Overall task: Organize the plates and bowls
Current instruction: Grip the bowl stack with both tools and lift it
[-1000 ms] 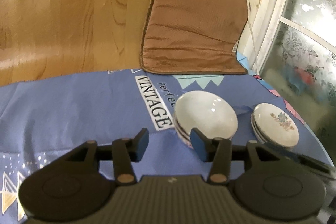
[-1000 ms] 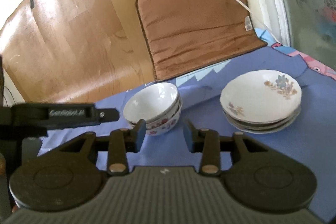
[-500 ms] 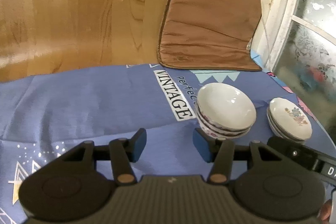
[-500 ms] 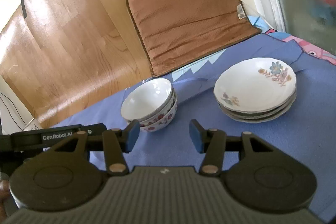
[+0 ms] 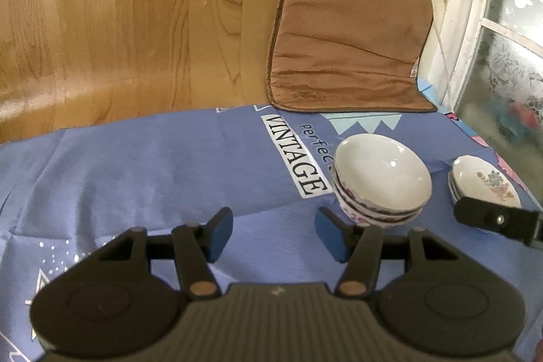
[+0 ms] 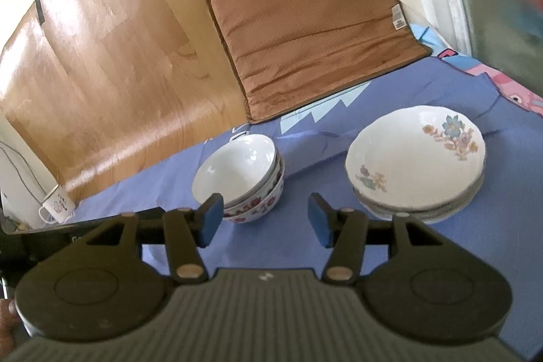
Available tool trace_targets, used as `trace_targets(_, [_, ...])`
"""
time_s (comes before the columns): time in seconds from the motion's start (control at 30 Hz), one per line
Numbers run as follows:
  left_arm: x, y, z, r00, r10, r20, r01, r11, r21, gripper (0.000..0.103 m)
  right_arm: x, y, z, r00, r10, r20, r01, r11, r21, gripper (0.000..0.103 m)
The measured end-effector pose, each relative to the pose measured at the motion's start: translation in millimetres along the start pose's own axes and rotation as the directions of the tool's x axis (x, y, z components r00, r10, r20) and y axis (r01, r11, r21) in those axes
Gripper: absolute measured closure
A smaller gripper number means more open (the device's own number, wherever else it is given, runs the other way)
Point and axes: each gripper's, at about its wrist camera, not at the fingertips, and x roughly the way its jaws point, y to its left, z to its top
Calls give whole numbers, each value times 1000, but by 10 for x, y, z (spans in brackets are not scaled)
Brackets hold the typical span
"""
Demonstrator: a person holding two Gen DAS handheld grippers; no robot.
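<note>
the left gripper (image 5: pixel 273 234) and right gripper (image 6: pixel 264 219) have just been opening, nothing between their jaws. near "vintage" on the blue cloth (image 5: pixel 152 175), stacked bowls (image 5: pixel 380 182) sit left of stacked plates (image 6: pixel 415 162).

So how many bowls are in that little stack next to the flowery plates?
3, as far as the rims show. The bowls sit nested in one stack on the blue cloth, left of the plate stack. A thinner one could be hidden inside.
</note>
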Motion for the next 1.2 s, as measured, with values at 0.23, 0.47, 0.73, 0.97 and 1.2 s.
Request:
trace_targets(0.23, [0, 40, 118, 997, -72, -10, 72, 997, -31, 30, 159, -132, 237, 994, 45, -104, -44, 999, 12, 45])
trace_targets(0.47, [131, 11, 382, 981, -190, -46, 186, 979, -82, 23, 325, -191, 494, 982, 81, -169, -80, 997, 13, 45])
trace_targets(0.73, [639, -108, 441, 955, -248, -165, 223, 962, -156, 37, 687, -203, 605, 959, 89, -269, -85, 996, 25, 50])
trace_targets(0.97, [862, 17, 285, 916, -360, -175, 301, 907, -294, 75, 977, -213, 577, 937, 63, -344, -66, 998, 2, 71])
trace_targets(1.2, [744, -116, 362, 914, -370, -170, 306, 900, -311, 77, 844, -98, 587, 947, 49, -318, -73, 995, -65, 82])
